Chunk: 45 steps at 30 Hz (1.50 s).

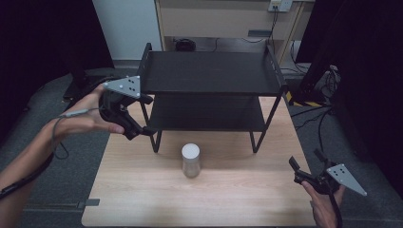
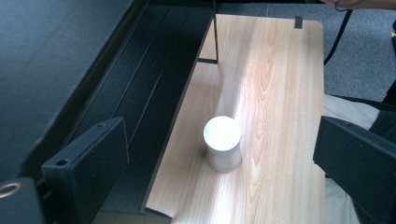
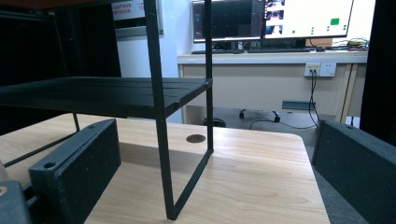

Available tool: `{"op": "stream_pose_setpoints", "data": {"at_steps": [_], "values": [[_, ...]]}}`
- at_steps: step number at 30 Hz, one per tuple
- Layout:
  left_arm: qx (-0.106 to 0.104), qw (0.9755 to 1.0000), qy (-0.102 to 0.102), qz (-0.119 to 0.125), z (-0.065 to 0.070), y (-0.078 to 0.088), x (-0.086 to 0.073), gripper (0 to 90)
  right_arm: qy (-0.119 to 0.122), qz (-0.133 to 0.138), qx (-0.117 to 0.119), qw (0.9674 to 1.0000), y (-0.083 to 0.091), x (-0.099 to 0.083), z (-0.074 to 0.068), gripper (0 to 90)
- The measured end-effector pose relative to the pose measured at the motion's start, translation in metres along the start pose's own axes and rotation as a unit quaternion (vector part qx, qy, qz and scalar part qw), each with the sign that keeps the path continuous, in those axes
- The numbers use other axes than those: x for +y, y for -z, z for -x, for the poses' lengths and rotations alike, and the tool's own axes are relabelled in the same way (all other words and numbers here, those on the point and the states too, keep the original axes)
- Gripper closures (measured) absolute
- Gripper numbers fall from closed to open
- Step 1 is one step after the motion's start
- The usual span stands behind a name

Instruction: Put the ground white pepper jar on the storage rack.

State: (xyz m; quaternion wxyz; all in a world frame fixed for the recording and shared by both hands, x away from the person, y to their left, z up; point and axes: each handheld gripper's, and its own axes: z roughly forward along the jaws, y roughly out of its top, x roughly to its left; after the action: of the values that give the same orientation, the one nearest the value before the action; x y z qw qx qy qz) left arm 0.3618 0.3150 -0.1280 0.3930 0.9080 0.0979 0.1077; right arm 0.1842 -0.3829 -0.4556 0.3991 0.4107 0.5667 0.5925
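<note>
White cup (image 1: 191, 160) stands mid-desk (image 1: 142, 199), bare wood all round, before the black shelf (image 1: 209, 71); left gripper (image 1: 138, 116) off the left edge and right gripper (image 1: 306, 166) at the right edge, both spread, empty, well apart from it.

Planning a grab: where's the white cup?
The white cup stands upright mid-table, just in front of the black shelf rack, between and apart from both claws.

Both claws (image 1: 145, 115) (image 1: 306, 160) agape, empty.
</note>
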Motion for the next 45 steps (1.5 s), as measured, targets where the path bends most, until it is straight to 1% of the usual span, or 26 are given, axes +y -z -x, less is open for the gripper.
{"op": "stream_pose_setpoints", "data": {"at_steps": [1,3,4,6,7,9,15,17,18,21,23,29,34,37,38,40,41,42,45], "values": [[0.0,1.0,0.0,0.0,0.0,0.0,0.0,2.9,0.0,0.0,0.0,1.0,0.0,0.0,0.0,1.3],[-0.003,1.0,-0.001,0.001,-0.001,-0.006,-0.002,2.9,0.0,-0.001,-0.003,1.0,0.0,0.0,-0.001,1.3],[-0.007,1.0,0.002,0.002,-0.002,-0.011,-0.004,3.1,-0.001,0.0,-0.003,1.0,0.0,0.0,-0.001,1.3],[-0.01,1.0,0.001,0.0,-0.003,-0.018,-0.005,3.2,0.001,0.0,-0.001,1.0,-0.001,0.0,-0.001,1.4],[-0.014,0.9999,0.004,0.0,-0.005,-0.025,-0.008,3.2,0.001,-0.001,0.0,1.0,-0.001,0.0,-0.001,1.4],[-0.015,0.9999,0.005,0.002,-0.005,-0.028,-0.009,3.2,0.001,-0.001,0.0,1.0,-0.001,0.0,-0.001,1.4],[-0.021,0.9998,0.008,0.001,-0.009,-0.045,-0.016,3.7,-0.001,0.001,-0.001,1.0,-0.001,0.0,-0.001,1.4],[-0.022,0.9997,0.011,0.002,-0.01,-0.054,-0.019,3.8,-0.001,0.002,-0.001,1.0,0.0,0.0,-0.001,1.4],[-0.022,0.9997,0.011,0.002,-0.01,-0.054,-0.019,3.9,-0.001,0.002,-0.001,1.0,0.0,0.0,-0.001,1.4],[-0.025,0.9996,0.011,-0.004,-0.011,-0.062,-0.02,4.1,0.0,0.001,-0.001,1.0,-0.001,0.0,-0.001,1.4],[-0.026,0.9995,0.008,-0.014,-0.011,-0.069,-0.02,4.2,0.001,0.001,-0.001,1.0,-0.001,0.0,-0.001,1.5],[-0.038,0.9988,0.009,-0.03,-0.014,-0.089,-0.024,4.5,0.001,0.0,0.0,1.0,-0.001,0.0,-0.001,1.5],[-0.046,0.9983,0.013,-0.032,-0.019,-0.107,-0.029,4.9,0.0,0.0,0.0,1.0,-0.001,0.0,0.0,1.6],[-0.047,0.998,0.01,-0.04,-0.021,-0.117,-0.029,5.2,-0.001,0.0,0.0,1.0,-0.001,0.0,-0.001,1.6],[-0.048,0.9979,0.014,-0.04,-0.022,-0.122,-0.03,5.3,-0.001,0.0,0.0,1.0,-0.001,0.0,-0.001,1.6],[-0.048,0.9979,0.015,-0.042,-0.023,-0.129,-0.033,5.4,-0.001,0.0,0.0,1.0,-0.001,0.0,0.0,1.6],[-0.046,0.9978,0.016,-0.044,-0.024,-0.135,-0.034,5.5,-0.002,0.0,-0.001,1.0,-0.001,0.0,0.0,1.6],[-0.046,0.9978,0.016,-0.044,-0.024,-0.135,-0.034,5.6,-0.002,0.0,-0.001,1.0,-0.001,0.0,0.0,1.6],[-0.049,0.9974,0.015,-0.05,-0.025,-0.144,-0.037,5.8,-0.001,0.0,-0.001,1.0,0.0,0.0,0.0,1.6]]}}
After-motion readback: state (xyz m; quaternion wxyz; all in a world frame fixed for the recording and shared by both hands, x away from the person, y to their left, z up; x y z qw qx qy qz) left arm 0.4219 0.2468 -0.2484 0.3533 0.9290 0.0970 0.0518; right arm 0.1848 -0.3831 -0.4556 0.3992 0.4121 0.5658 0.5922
